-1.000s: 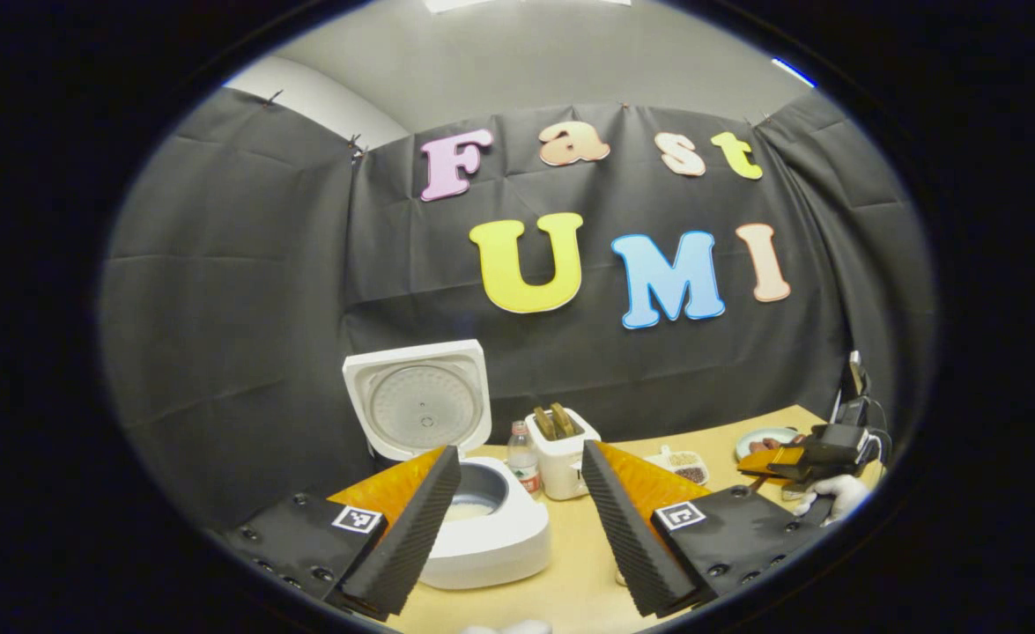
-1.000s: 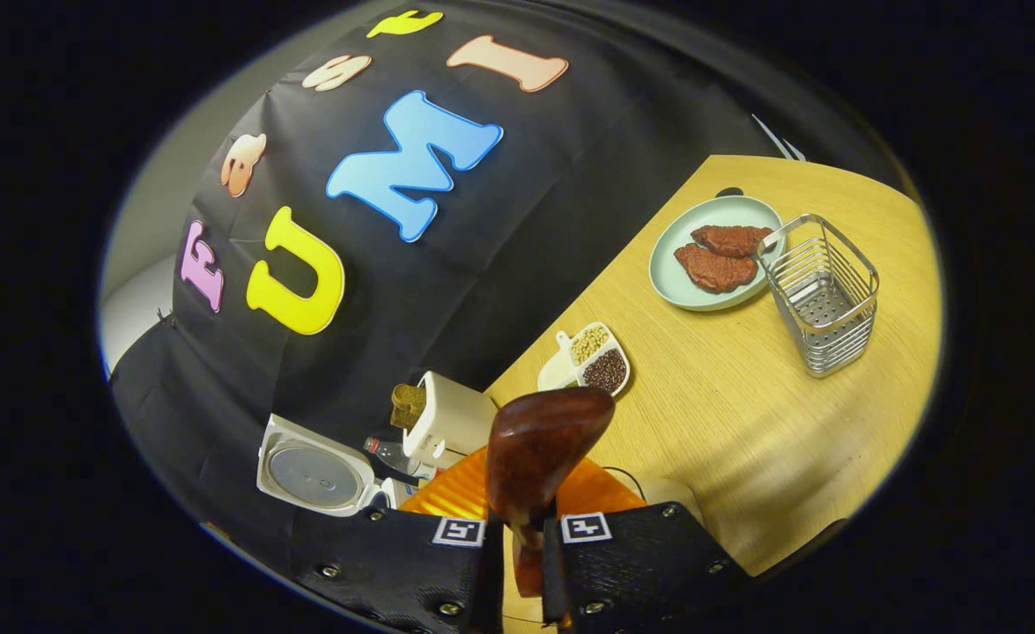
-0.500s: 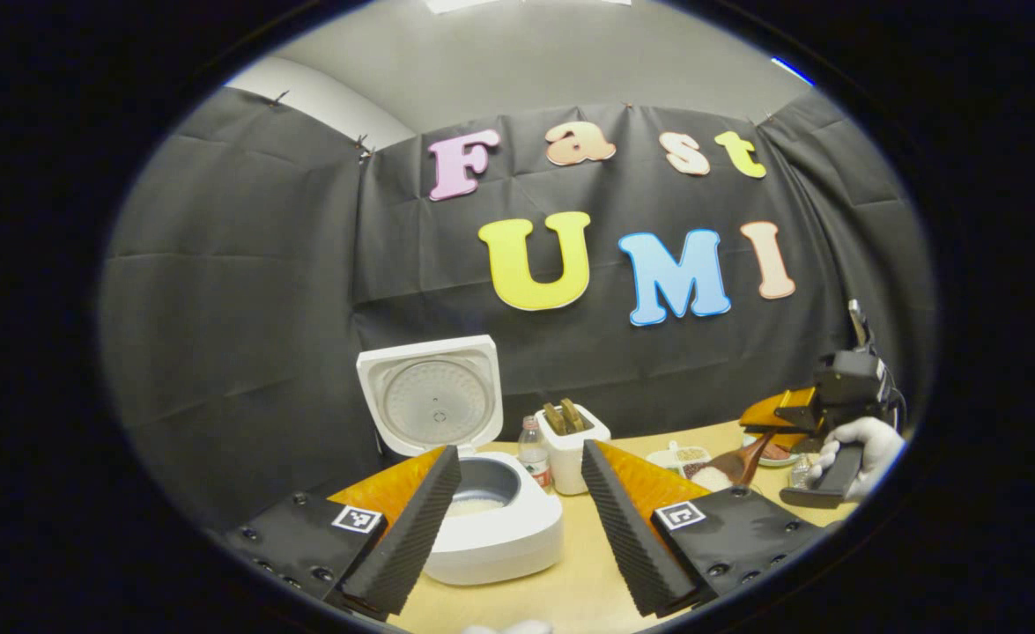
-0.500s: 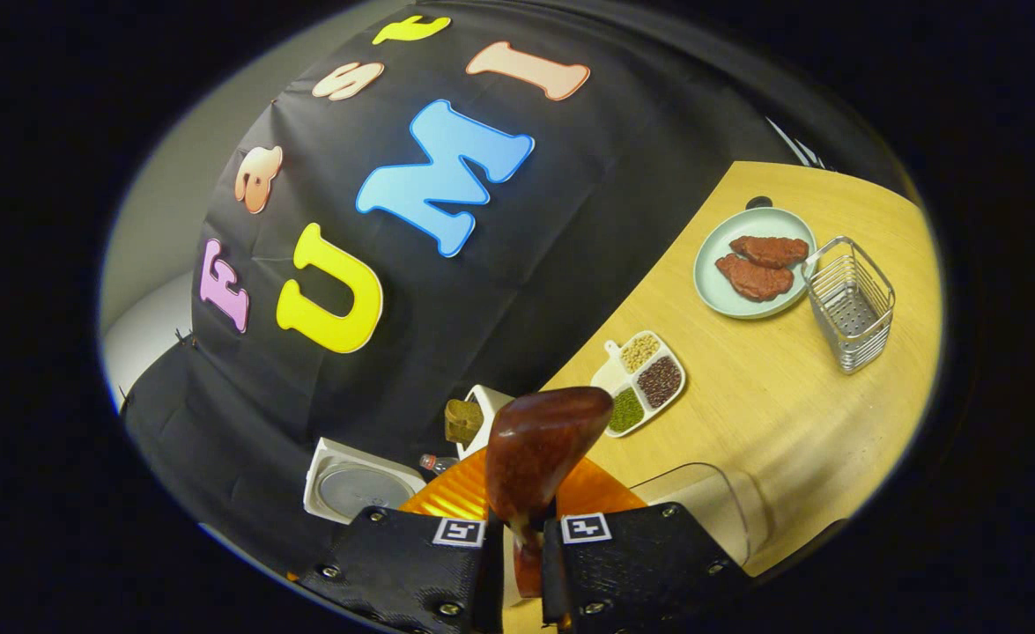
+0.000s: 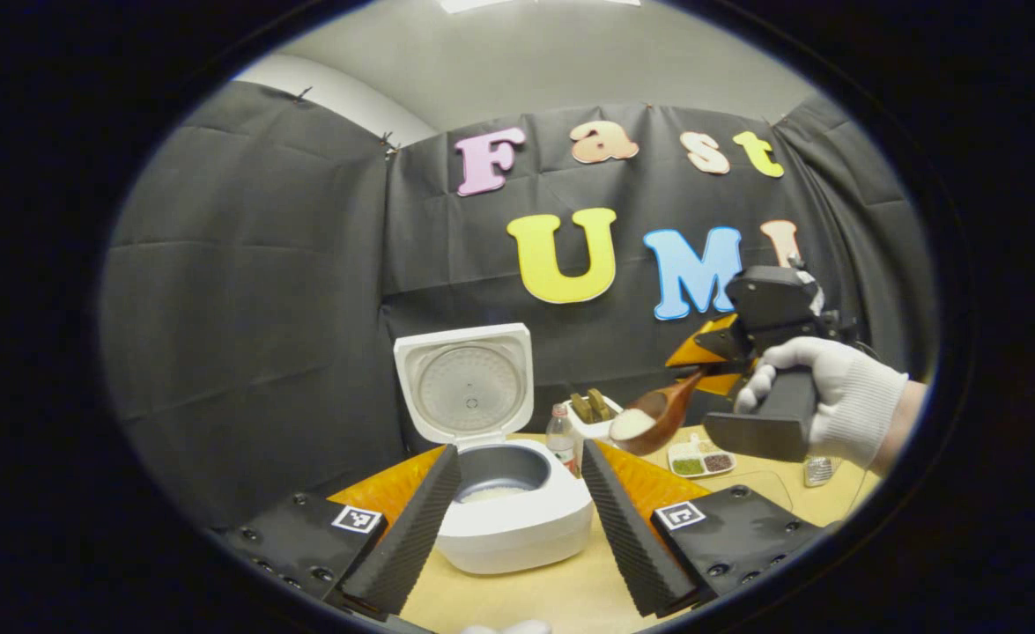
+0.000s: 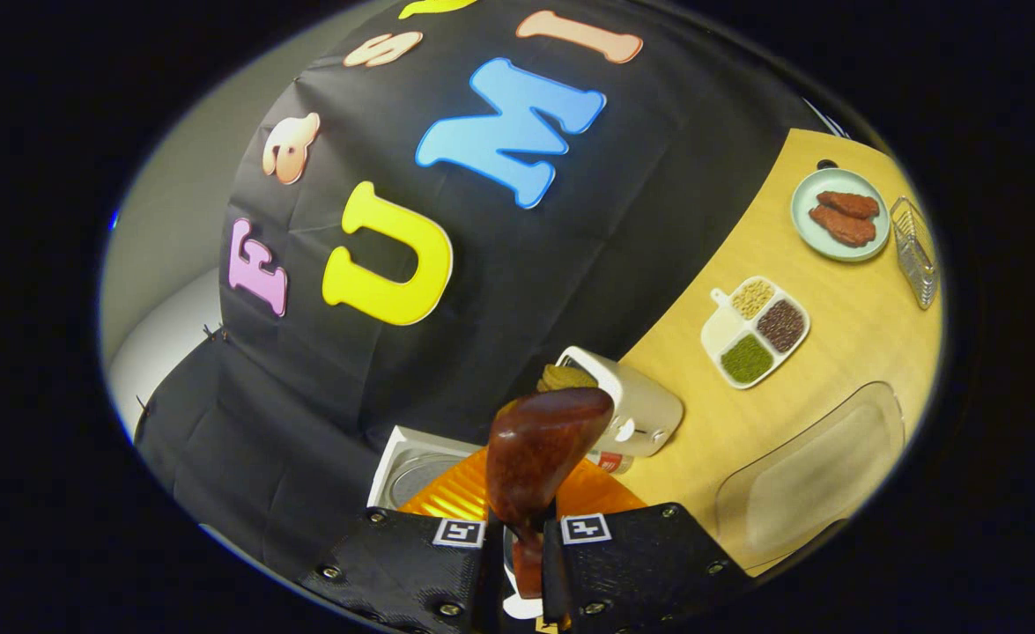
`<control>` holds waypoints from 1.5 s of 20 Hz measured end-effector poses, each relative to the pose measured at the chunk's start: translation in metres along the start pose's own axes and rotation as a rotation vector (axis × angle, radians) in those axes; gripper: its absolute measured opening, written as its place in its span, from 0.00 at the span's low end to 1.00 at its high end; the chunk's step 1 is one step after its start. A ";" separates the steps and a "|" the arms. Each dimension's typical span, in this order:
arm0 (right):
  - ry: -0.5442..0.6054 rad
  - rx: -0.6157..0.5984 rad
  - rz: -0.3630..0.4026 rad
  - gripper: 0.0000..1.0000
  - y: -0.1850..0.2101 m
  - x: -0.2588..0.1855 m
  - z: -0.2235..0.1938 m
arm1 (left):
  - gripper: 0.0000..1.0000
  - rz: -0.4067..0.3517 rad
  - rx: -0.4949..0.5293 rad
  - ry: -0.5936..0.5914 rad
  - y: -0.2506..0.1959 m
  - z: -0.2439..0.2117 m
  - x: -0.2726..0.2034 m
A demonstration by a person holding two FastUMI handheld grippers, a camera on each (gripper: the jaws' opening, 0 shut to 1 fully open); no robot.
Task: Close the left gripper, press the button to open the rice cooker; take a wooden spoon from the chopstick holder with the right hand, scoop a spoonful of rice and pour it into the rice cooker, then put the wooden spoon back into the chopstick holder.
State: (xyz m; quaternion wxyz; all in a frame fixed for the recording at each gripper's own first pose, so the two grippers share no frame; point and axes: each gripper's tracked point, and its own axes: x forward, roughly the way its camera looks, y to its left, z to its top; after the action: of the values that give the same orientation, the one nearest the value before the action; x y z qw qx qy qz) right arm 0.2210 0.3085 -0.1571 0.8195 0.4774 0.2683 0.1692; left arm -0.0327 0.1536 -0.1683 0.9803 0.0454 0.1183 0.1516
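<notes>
Now the wooden spoon [image 5: 658,412] rides high above the table [image 5: 561,599] with a white heap of rice in its bowl; half a second ago it was low by the far-right end of the table, and a second ago the right gripper sat lower again beside the plate. So the scoop looks done and the carry toward the rice cooker [image 5: 504,511] is under way, with the pour and the return to the chopstick holder [image 6: 915,251] left to do.

Seen from the left gripper view, the spoon's bowl hangs to the right of the open cooker and above it, roughly over the toaster [image 5: 595,418], not yet over the pot's mouth. The cooker's lid stands upright at the back and a pale layer already lies inside the pot. The right gripper [image 6: 519,537], held in a gloved hand [image 5: 834,392], clamps the spoon's handle between both fingers; its own view has swung so the cooker's lid now sits just beyond the spoon's back. The left gripper [image 5: 517,519] hangs wide apart and holds nothing, framing the cooker from the near side. Farther right lie the divided grain dish [image 6: 753,330] and the plate [image 6: 839,246].
</notes>
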 end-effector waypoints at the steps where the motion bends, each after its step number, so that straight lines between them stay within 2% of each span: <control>1: 0.024 -0.008 0.013 0.17 0.012 0.010 -0.014 | 0.97 0.015 -0.005 0.003 0.005 -0.001 -0.001; 6: 0.120 -0.051 0.063 0.17 0.054 0.052 -0.087 | 0.96 0.078 -0.012 0.013 0.031 -0.010 -0.007; 10: 0.181 -0.101 0.065 0.17 0.062 0.082 -0.135 | 0.96 0.135 -0.020 0.025 0.053 -0.015 -0.013; 17: 0.155 -0.195 0.013 0.17 0.041 0.118 -0.144 | 0.98 0.177 -0.034 0.045 0.068 -0.025 -0.020; 21: 0.075 -0.396 0.001 0.17 0.037 0.126 -0.141 | 0.98 0.188 -0.033 0.070 0.068 -0.034 -0.020; 25: 0.054 -0.634 -0.006 0.17 0.035 0.127 -0.158 | 0.98 0.193 -0.034 0.109 0.072 -0.055 -0.018; 30: -0.032 -0.947 0.036 0.17 0.055 0.129 -0.164 | 0.97 0.214 -0.038 0.109 0.080 -0.057 -0.026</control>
State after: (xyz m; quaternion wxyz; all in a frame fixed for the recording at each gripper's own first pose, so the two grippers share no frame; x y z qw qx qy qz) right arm 0.2242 0.5174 -0.2106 0.9480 0.0582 0.1405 0.2796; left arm -0.0939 0.2247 -0.2082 0.9513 0.0309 0.1631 0.2596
